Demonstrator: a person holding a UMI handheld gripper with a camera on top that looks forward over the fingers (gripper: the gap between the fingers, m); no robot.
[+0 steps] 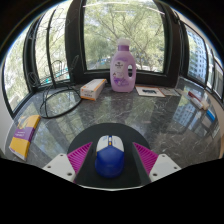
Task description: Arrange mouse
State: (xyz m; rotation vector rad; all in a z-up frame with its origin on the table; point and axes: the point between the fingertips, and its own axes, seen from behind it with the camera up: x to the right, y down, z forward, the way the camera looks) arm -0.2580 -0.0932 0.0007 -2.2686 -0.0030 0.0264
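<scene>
I saw open glass table (150,115) ahead, w/ purple bottle (122,68) and box (92,89) near the far edge. Gripper (111,160) spread wide; mouse (110,156) sat btwn fingers, gaps either side.

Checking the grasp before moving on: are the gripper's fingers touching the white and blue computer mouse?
Apart. The gripper view shows the white and blue computer mouse between the gripper's pink pads, with dark gaps on both sides.
</scene>
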